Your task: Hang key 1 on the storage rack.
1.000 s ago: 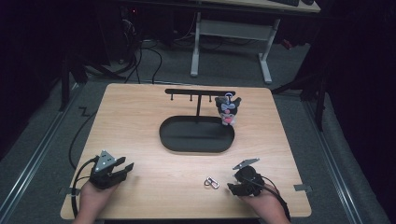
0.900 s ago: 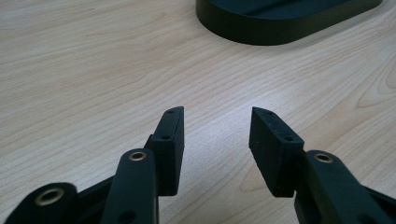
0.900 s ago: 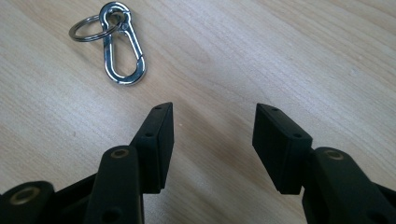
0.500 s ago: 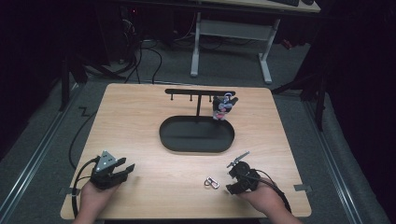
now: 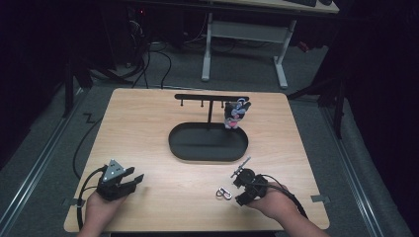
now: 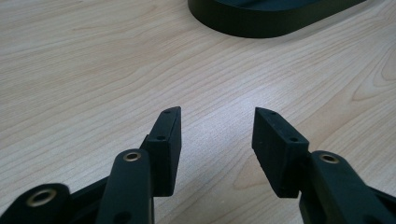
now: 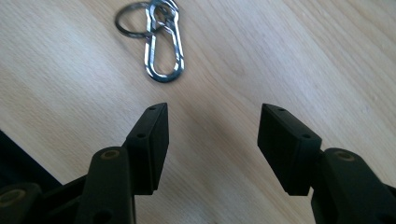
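While your right gripper (image 7: 212, 149) points at the carabiner (image 7: 159, 44), its jaws have just been opening, nothing between | your left gripper (image 6: 215, 149) gapes wide, empty, over bare table (image 6: 70, 70).

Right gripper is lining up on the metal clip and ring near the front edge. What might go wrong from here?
1. The clip lies flat on the table, ahead of the open right gripper and off toward its left jaw; closing now would likely miss or nudge it.
2. Thin flat metal may slide on the smooth wood.
3. The ring hangs loosely on it and could swing or snag when lifted toward the hook stand.
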{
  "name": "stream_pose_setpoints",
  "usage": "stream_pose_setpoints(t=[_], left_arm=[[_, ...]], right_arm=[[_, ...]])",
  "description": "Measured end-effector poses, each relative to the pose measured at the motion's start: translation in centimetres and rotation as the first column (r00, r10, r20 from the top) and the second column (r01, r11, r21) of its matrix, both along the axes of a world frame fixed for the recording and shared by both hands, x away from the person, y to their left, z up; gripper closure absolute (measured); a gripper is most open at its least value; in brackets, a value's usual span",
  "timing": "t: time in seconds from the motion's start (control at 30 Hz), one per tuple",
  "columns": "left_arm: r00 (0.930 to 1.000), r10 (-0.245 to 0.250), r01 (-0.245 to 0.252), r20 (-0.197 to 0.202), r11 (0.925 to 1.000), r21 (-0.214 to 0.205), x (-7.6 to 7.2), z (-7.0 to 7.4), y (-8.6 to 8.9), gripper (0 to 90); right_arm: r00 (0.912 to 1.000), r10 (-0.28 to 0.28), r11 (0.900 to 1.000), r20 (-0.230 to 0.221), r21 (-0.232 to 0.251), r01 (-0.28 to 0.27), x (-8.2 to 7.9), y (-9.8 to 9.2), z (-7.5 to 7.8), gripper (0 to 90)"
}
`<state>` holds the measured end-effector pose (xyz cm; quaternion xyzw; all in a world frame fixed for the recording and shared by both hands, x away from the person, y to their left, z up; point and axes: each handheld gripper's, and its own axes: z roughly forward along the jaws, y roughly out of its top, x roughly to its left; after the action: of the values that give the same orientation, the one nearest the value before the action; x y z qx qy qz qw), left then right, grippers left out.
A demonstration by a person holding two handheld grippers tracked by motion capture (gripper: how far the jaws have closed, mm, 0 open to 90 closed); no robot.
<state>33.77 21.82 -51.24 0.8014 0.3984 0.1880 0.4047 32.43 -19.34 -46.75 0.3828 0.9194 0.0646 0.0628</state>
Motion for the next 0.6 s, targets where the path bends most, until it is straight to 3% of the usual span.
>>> stream_pose_setpoints(t=[0.17, 0.27, 0.6], left_arm=[[1.0, -0.002, 0.002, -0.004, 1.0, 0.006, 0.0, -0.1, -0.1, 52.9], [1.0, -0.001, 0.001, -0.004, 1.0, 0.0, 0.1, 0.0, 0.0, 52.8], [1.0, -0.003, 0.002, -0.009, 1.0, -0.008, 0.1, 0.0, 0.3, 52.7]], right_arm=[[0.9996, 0.027, 0.9996, -0.012, -0.01, -0.027, 0.3, 1.0, 0.1, 40.3], [0.9974, 0.071, 0.9972, -0.016, -0.024, -0.071, 0.4, 2.1, -0.1, 37.7], [0.9897, 0.14, 0.9884, -0.029, -0.056, -0.141, 0.9, 4.7, -1.2, 42.4]])
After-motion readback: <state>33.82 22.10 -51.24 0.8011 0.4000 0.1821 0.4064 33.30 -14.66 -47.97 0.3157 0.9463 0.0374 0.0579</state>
